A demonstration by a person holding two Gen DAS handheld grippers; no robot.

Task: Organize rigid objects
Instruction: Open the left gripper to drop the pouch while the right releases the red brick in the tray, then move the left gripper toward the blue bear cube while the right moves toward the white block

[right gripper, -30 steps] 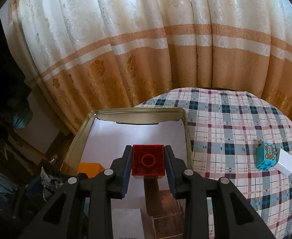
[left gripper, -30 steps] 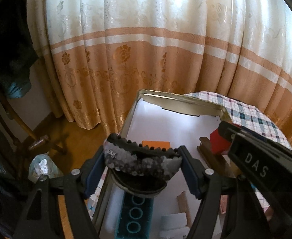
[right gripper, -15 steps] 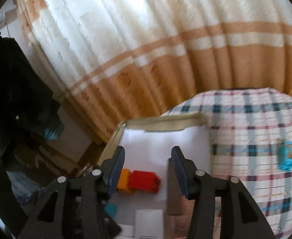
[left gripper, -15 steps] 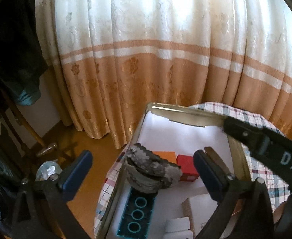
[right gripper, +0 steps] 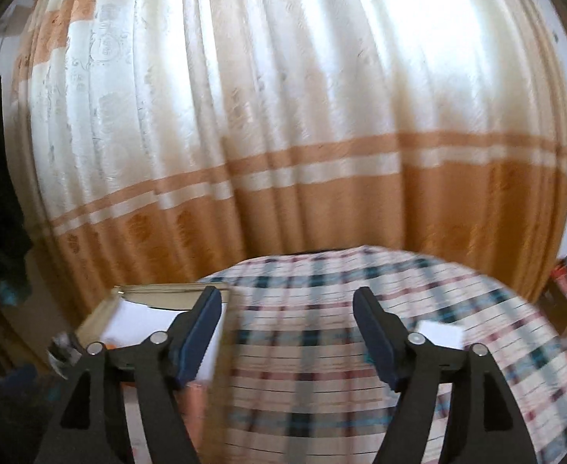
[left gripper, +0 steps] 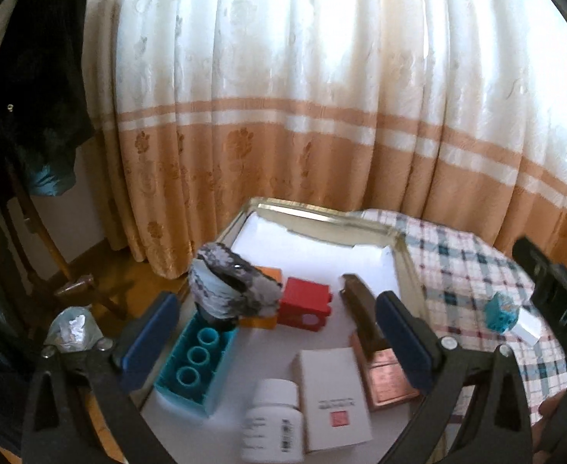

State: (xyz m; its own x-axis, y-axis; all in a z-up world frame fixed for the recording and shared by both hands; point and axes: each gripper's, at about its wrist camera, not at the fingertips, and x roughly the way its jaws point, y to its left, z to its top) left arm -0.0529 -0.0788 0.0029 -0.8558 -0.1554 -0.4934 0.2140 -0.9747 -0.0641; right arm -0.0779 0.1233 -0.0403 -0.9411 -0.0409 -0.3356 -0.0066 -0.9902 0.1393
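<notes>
Tray (left gripper: 324,214), gold metal rim with a white paper liner, sits on the counter (left gripper: 472,266) under a plaid cloth, in front of the cream and orange curtain (left gripper: 322,116). Inside it: grey speckled clamshell thing (left gripper: 233,288) propped up on a teal block with three round holes (left gripper: 194,359), an orange block (left gripper: 269,272) behind it, a red brick (left gripper: 306,303) lying on its side touching the orange one, a dark brown bar (left gripper: 360,309) leaning near the right wall, a copper-coloured box (left gripper: 385,375) below it, a white box with a red square (left gripper: 333,394), and a white pill bottle (left gripper: 273,417) at the near edge. Outside the tray, on the cloth to the right, a small teal block stuck to a white piece (left gripper: 505,313).

My left hand-held gripper (left gripper: 275,344) is spread fully wide over the tray, tilted down, nothing between its pads. My right hand-held gripper (right gripper: 289,332) has just been opening; it is released with only bare cloth in the gap, aimed right of the tray. That view is motion-blurred, and a white piece (right gripper: 440,334) shows past its right finger.
</notes>
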